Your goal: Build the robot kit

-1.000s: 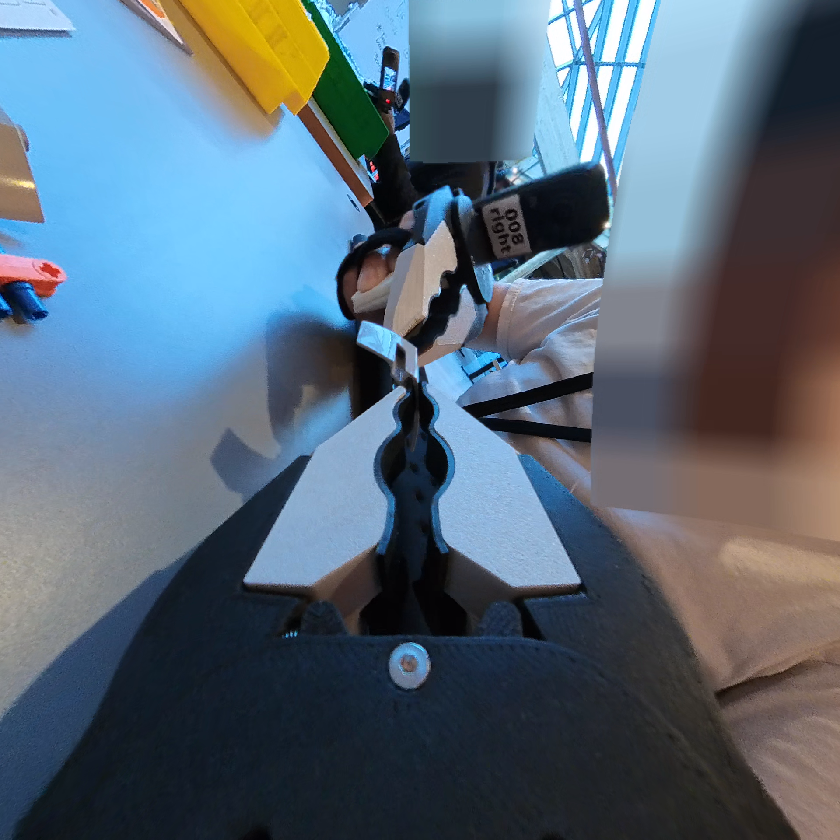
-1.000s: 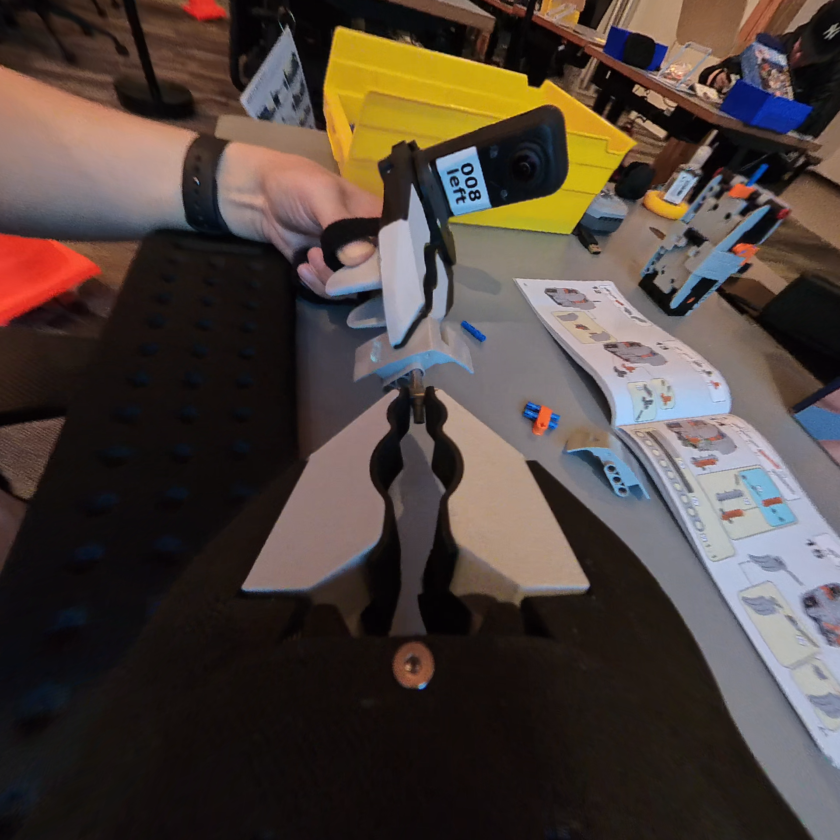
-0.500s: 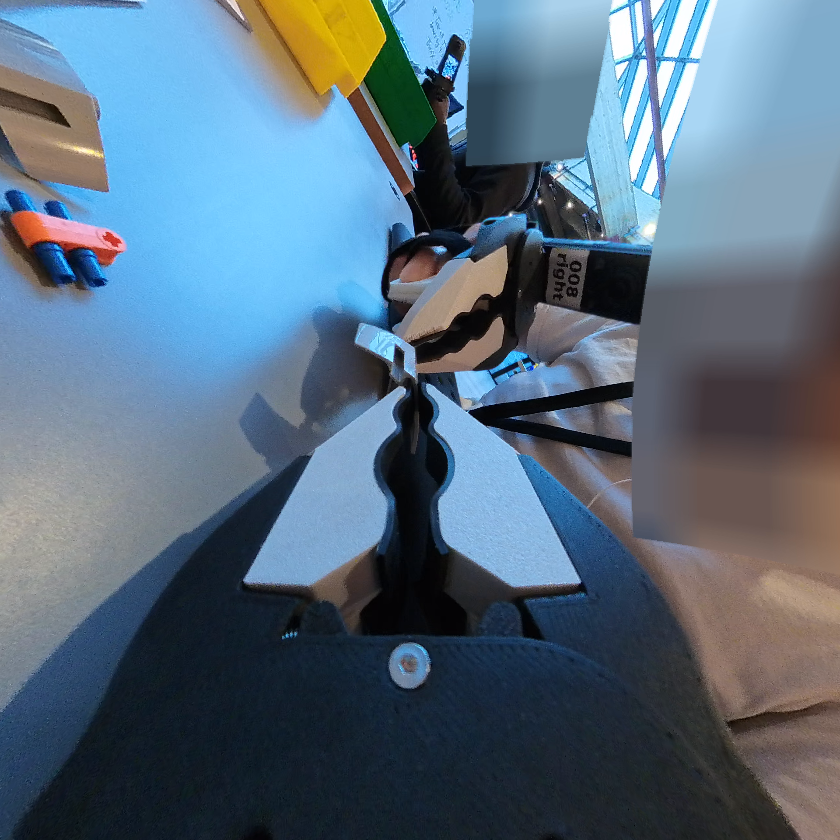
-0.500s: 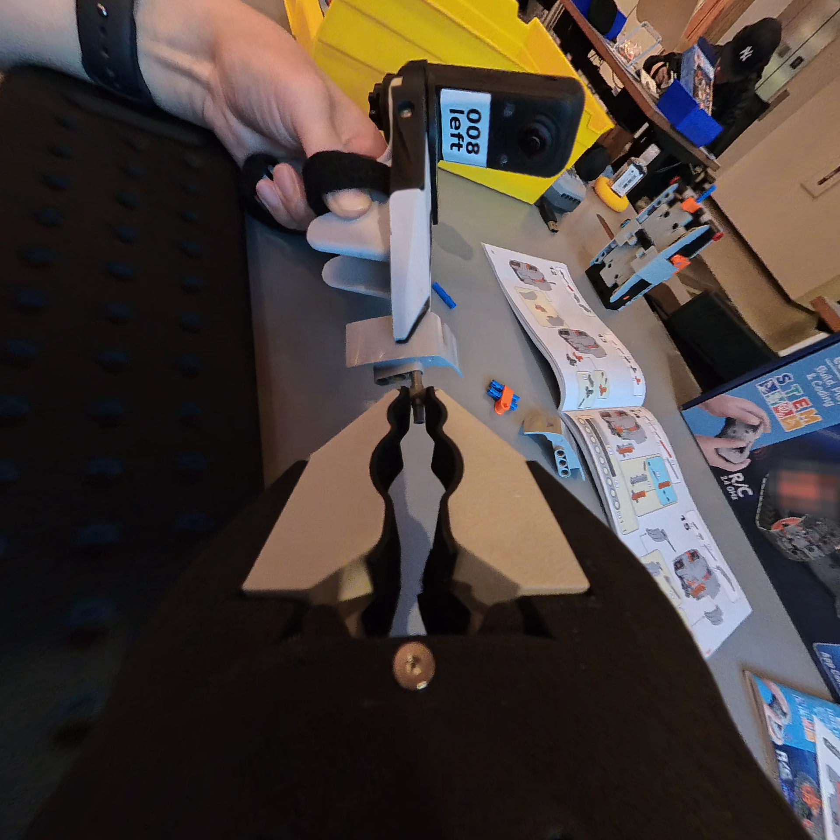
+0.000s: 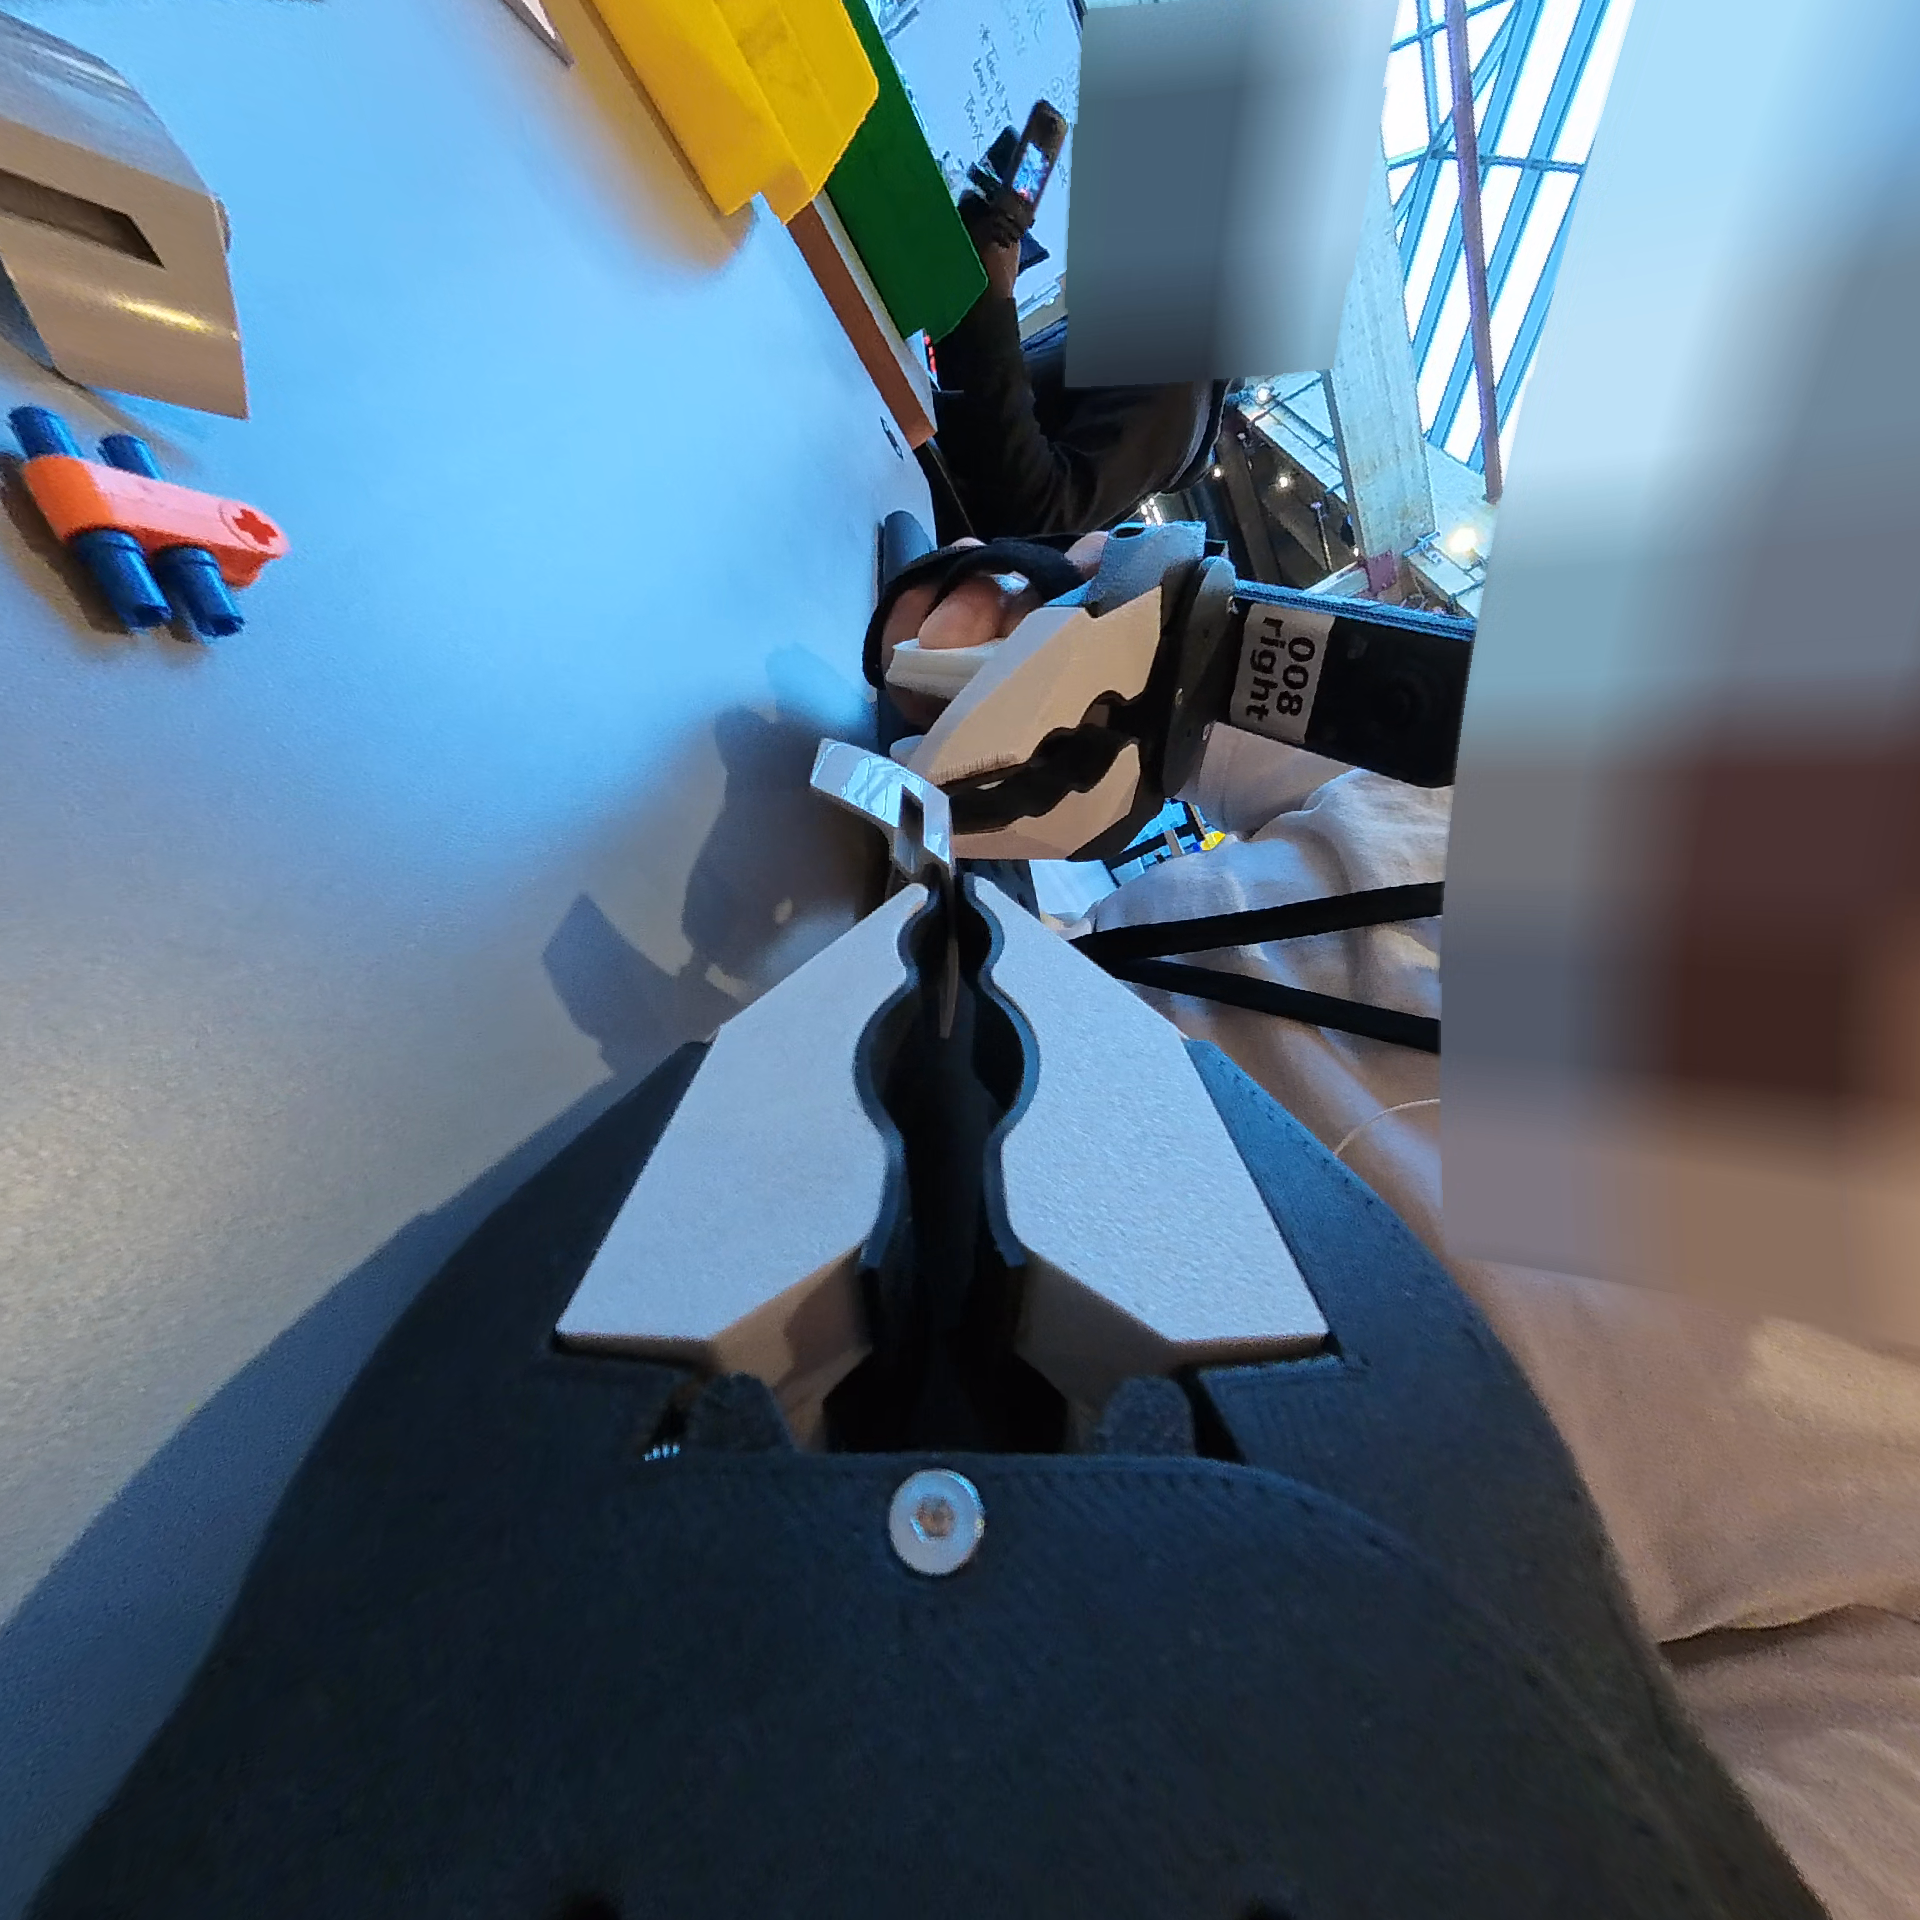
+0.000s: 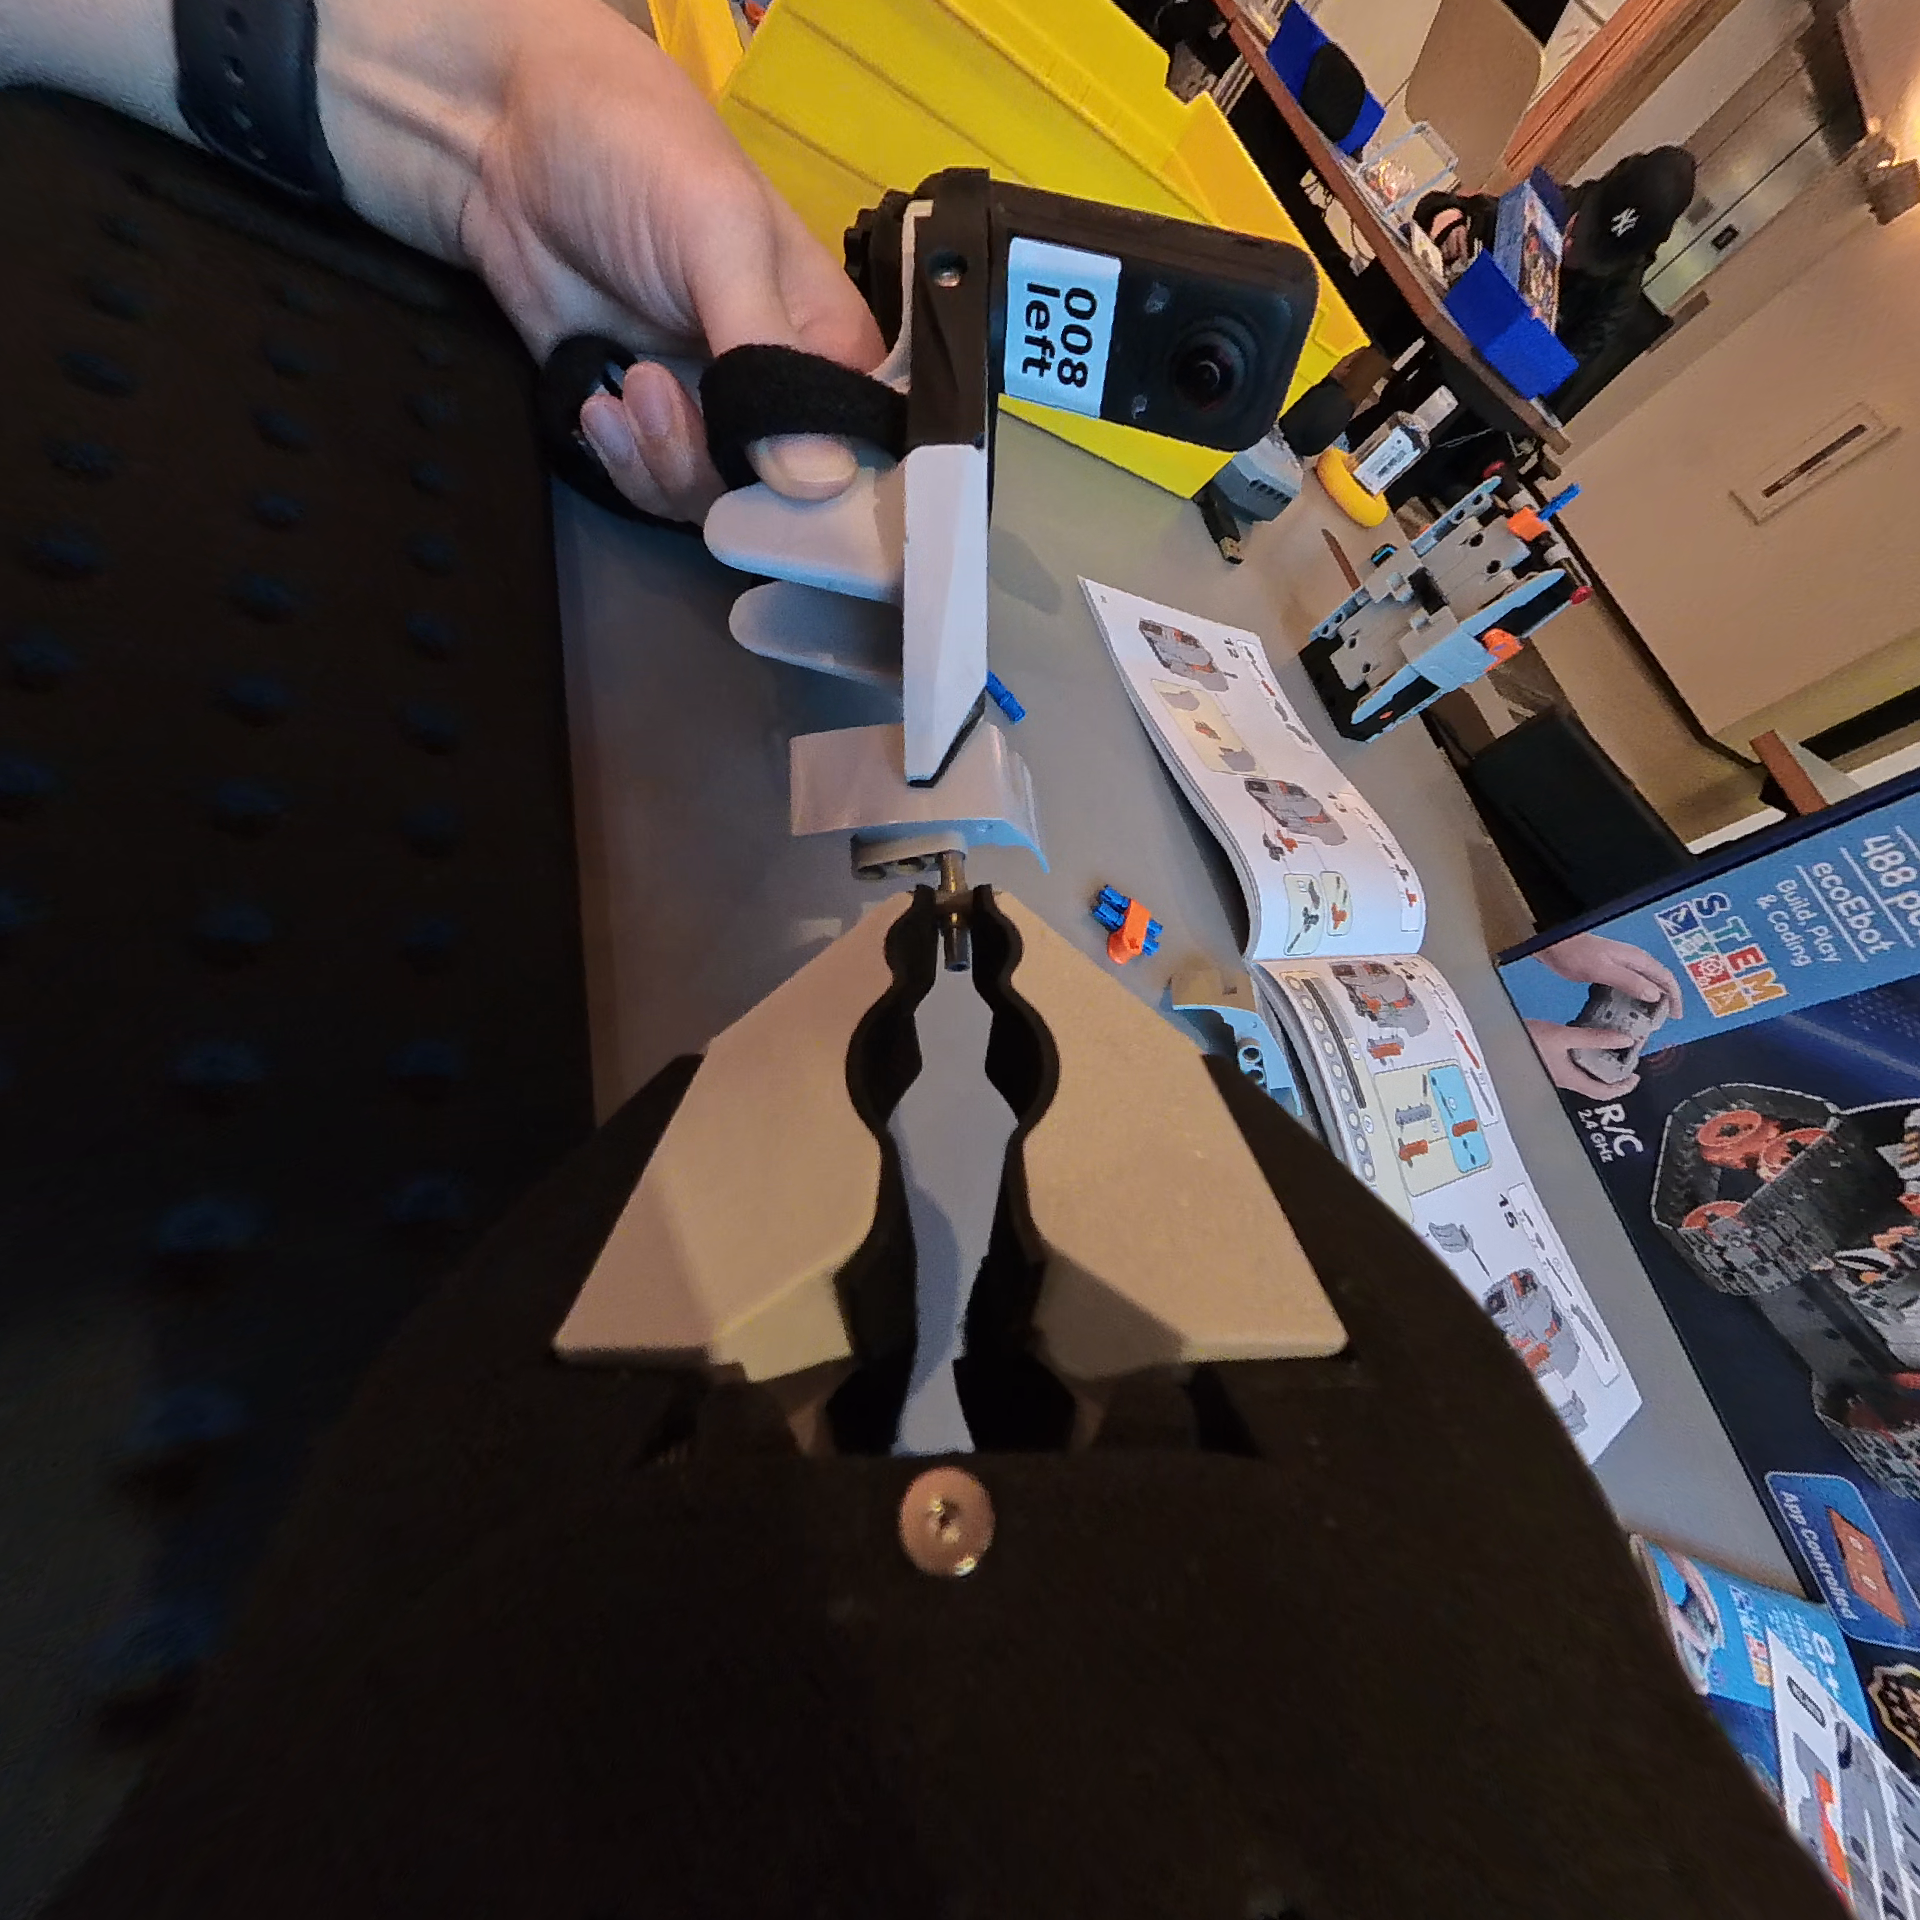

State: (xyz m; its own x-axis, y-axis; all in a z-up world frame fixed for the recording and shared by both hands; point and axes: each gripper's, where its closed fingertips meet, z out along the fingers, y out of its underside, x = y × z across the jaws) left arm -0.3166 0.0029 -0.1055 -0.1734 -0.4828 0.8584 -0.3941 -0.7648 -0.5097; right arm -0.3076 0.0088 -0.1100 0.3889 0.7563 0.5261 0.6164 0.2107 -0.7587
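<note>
My left gripper (image 5: 943, 902) is shut on a thin edge of a grey curved panel piece (image 5: 881, 795), held in the air over the table edge. In the right wrist view the same piece (image 6: 914, 805) hangs under the left gripper's fingers (image 6: 940, 623). My right gripper (image 6: 954, 912) is shut on a short dark pin (image 6: 953, 925) whose far end sits in a hole of the piece's grey lug. The two grippers meet tip to tip at the piece. The right gripper also shows in the left wrist view (image 5: 1039, 717), held by a hand.
On the grey table lie an orange connector with blue pins (image 6: 1127, 927), another grey curved panel (image 6: 1216, 1013), a loose blue pin (image 6: 1005, 698) and an open instruction booklet (image 6: 1340, 935). Yellow bins (image 6: 987, 125), a part-built model (image 6: 1444, 623) and a printed box (image 6: 1766, 1143) stand around. A black studded mat (image 6: 260, 727) lies left. My two grippers' fingertips are within a few centimetres of each other.
Both grippers have tilted and swung together while staying closed and joined at the piece. The table objects have shifted in both views. The grips have not changed.
</note>
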